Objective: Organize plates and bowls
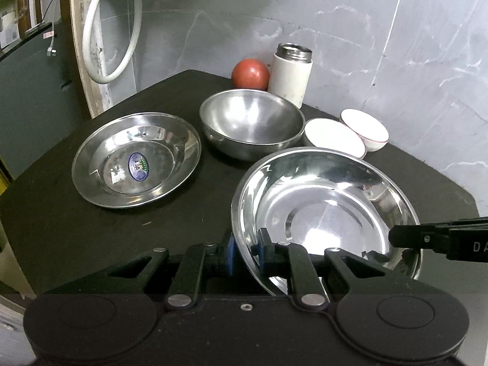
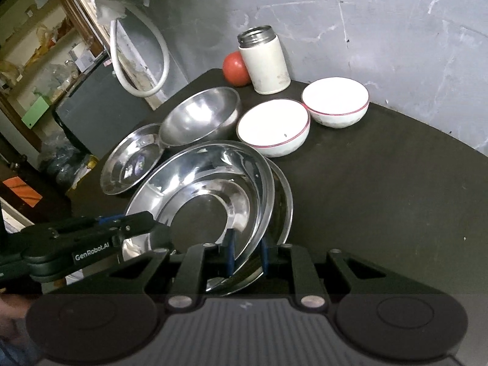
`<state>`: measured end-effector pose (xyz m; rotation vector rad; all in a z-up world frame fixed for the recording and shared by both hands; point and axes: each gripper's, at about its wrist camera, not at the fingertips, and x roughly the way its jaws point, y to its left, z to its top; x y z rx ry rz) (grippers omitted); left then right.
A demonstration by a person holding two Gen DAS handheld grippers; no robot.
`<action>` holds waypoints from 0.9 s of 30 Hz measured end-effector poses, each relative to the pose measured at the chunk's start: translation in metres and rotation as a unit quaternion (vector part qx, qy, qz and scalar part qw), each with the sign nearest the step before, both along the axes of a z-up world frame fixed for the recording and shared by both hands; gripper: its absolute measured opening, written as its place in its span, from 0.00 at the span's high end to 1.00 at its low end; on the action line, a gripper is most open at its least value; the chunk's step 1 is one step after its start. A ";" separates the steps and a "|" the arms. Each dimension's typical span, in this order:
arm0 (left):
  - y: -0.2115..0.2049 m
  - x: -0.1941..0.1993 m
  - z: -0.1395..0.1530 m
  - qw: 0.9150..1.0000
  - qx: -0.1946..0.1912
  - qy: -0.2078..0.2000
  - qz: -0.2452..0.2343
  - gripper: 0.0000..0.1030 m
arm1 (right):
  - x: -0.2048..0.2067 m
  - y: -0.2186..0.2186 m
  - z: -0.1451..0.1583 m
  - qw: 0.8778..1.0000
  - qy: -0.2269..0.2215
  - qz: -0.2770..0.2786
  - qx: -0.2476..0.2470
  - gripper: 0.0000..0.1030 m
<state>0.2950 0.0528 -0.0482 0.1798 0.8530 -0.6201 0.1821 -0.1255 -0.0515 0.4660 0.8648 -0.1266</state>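
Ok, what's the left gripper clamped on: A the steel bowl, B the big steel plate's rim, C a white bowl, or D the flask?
B: the left gripper has its blue pads either side of the big steel plate's near rim.

Steel bowl (image 1: 251,122) btwn plate (image 1: 135,160) & 2 bowls (image 1: 334,137).

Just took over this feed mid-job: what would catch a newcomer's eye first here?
The big shiny steel plate up front, its rim pinched by both the left gripper and the right gripper; the right wrist view shows another plate under it. Behind sit a steel bowl, two white bowls and a red tomato by a white flask.
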 end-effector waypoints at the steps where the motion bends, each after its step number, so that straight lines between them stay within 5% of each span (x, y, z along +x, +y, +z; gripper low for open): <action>1: -0.001 0.001 -0.001 1.000 0.003 0.001 0.000 0.84 | 0.001 0.000 -0.001 1.000 0.003 0.000 -0.001 0.81; 22: -0.011 0.005 -0.012 1.000 0.017 0.017 -0.001 0.80 | 0.006 0.015 0.000 0.997 0.011 0.017 -0.080 0.79; 27: -0.012 0.002 -0.013 1.000 0.020 0.016 -0.003 0.80 | 0.006 0.025 0.000 0.993 0.014 0.025 -0.116 0.70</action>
